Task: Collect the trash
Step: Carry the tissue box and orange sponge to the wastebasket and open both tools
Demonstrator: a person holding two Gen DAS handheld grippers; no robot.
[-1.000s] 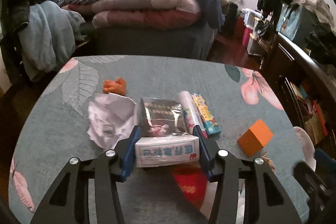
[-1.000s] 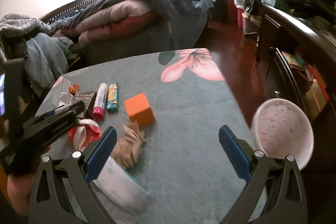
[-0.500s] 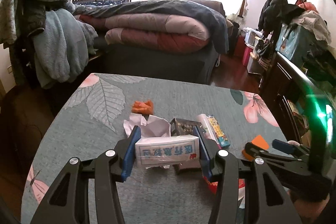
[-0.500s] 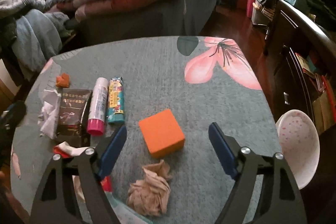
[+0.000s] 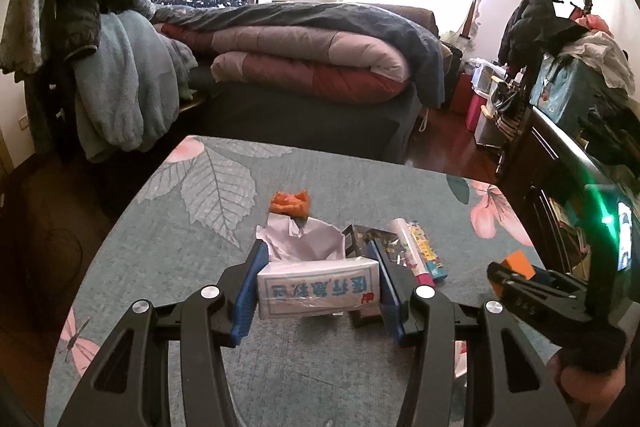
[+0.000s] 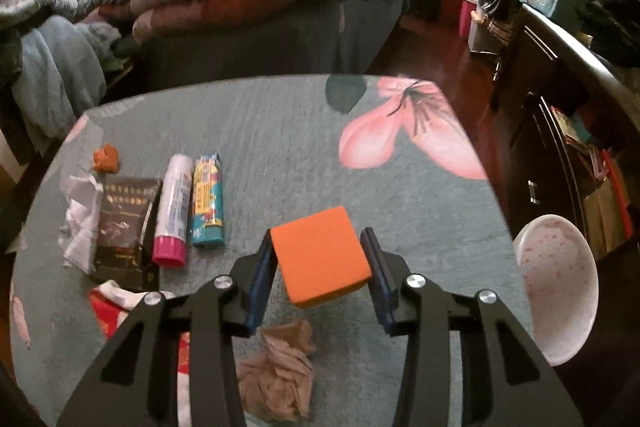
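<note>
The white tissue pack is pinched between the blue pads of the left tool, held above the worktop. Just behind the pack lie a crumpled white paper and, farther back, an orange scrap; to the pack's right lie a dark packet, a white tube with a pink cap, and a colourful wrapper. Farther right of the pack, the right tool is closing its jaws around an orange block, pads at its sides. A crumpled brown tissue lies nearer the camera than the block, and a white bowl sits off the worktop's right edge.
</note>
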